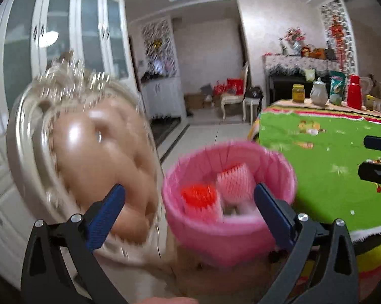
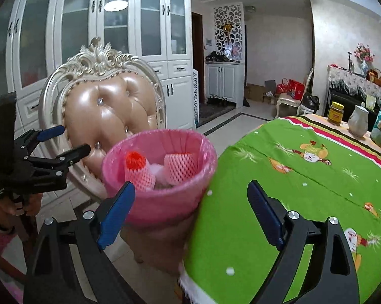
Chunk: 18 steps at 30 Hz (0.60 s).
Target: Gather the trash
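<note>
A pink bin [image 1: 228,233] lined with a pink bag stands on a chair seat beside the table; it also shows in the right wrist view [image 2: 165,202]. Inside lie pink foam fruit nets [image 2: 181,167], one with an orange-red top [image 2: 134,160], and some white scraps. My left gripper [image 1: 190,200] is open and empty, just in front of the bin. It also shows at the left of the right wrist view [image 2: 68,140]. My right gripper [image 2: 190,197] is open and empty at the bin and table edge. Its fingertips [image 1: 375,172] show at the right of the left wrist view.
An ornate cream chair with a tan leather back [image 2: 106,109] stands behind the bin. The table has a green cartoon cloth [image 2: 304,190]. At its far end stand a yellow jar [image 2: 335,112], a white jug [image 2: 358,121], a snack bag and a red flask [image 1: 355,95]. White cabinets [image 2: 114,25] line the wall.
</note>
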Available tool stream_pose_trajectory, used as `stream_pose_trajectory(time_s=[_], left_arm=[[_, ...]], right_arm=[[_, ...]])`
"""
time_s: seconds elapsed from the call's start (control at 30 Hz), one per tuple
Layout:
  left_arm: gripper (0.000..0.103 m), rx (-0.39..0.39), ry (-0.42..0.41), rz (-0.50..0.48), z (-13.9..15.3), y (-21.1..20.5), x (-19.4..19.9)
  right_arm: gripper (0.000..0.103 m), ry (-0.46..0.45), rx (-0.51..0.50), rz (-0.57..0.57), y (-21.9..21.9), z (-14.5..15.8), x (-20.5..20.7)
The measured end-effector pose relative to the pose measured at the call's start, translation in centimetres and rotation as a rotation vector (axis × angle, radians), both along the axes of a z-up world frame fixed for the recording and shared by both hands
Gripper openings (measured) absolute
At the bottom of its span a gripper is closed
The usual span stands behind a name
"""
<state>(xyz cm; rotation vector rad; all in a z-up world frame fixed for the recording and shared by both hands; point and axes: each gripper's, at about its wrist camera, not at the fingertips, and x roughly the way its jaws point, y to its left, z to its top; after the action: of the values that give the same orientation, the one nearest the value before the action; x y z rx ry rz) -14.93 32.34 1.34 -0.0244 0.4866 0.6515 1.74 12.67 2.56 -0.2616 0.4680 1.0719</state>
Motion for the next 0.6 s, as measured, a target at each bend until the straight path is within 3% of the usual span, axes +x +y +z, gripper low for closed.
stream_pose_trajectory(time_s=[0.1,0.37,0.6], left_arm=[[0.098,-0.078,0.003,-0.040,-1.6,-1.5,-0.7],[0.098,-0.052,-0.111,-0.075,-2.6,-5.1,-2.4],[0.098,-0.064,-0.106,-0.104,-2.7,-5.7,-2.2]], right_arm=[[0.085,0.003,-0.002,0.003,-1.0,-1.0,-0.6],[0.085,-0.025,-0.034,-0.009,-1.8,-3.1,-1.9],[0.085,-0.017,-0.027,-0.015,-1.7,-3.4,-1.7]])
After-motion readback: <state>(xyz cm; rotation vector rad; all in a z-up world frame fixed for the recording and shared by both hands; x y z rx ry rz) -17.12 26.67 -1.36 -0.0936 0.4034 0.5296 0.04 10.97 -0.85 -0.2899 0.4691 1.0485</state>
